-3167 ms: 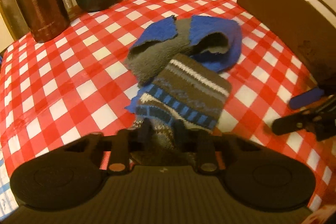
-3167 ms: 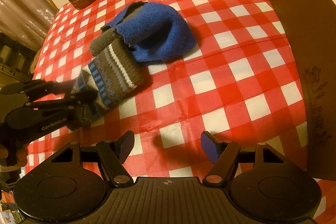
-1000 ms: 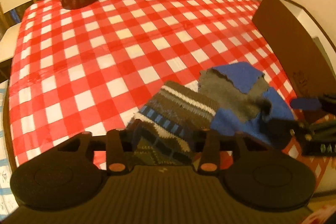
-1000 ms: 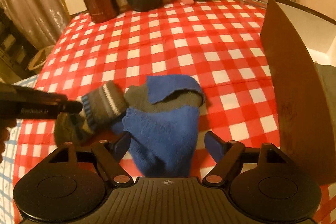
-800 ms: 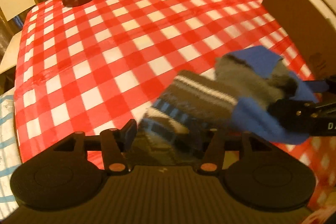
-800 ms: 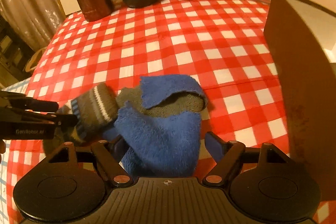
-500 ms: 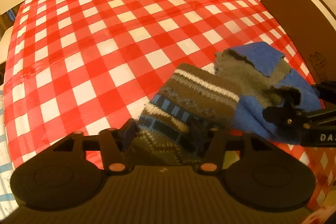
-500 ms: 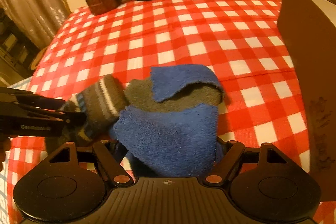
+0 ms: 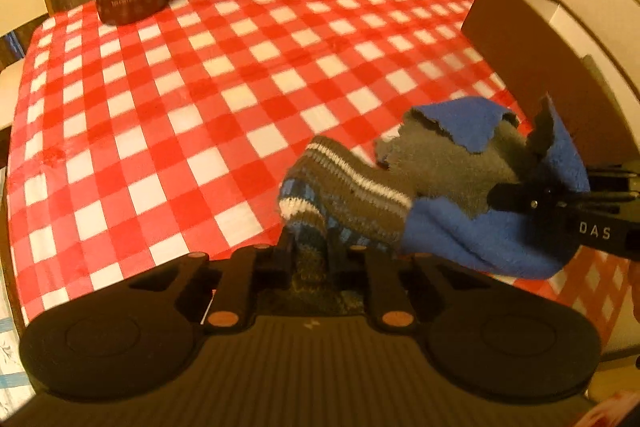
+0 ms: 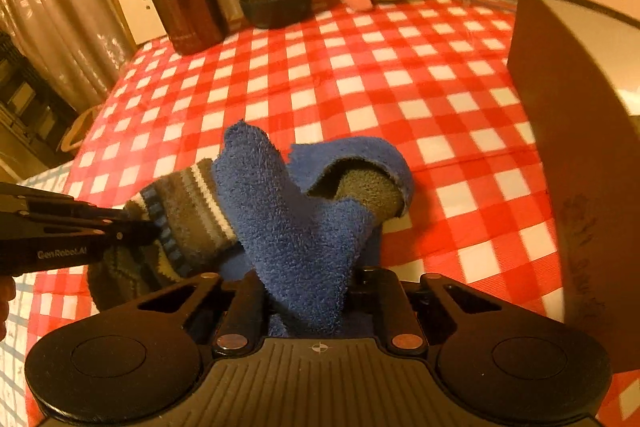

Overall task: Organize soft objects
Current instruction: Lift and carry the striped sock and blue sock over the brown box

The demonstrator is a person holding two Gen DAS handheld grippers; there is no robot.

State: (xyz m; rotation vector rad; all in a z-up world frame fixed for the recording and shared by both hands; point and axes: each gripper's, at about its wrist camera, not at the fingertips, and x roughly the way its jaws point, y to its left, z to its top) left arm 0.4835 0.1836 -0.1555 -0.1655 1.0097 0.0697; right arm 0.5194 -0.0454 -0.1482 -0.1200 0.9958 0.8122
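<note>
Socks lie bunched near the brown box (image 10: 576, 155) on the checked desk (image 9: 200, 75), on the side of it away from the wall; the striped knit sock (image 9: 348, 187) has its far end tucked into the blue fleece sock (image 10: 296, 227), which sits between the knit one and the box, its grey lining folded out.

Left hand-held gripper (image 9: 310, 251) has just been closing and is now clenched on the near end of the striped knit sock, the cloth pinched between its jaws; right hand-held gripper (image 10: 308, 307) has likewise just been closing and now grasps a raised flap of the blue fleece sock, so each sock is held at one end with the pair apparently joined in the middle.

Trouble, as I judge it, would come from the overlap: if the two hands pull apart to separate the pair, the fleece may cling to the knit and drag it along rather than let go; a thin pinch on a loose flap could also slip out under tension; and a swing toward the box might catch its upright wall, since the blue sock lies close beside it.
</note>
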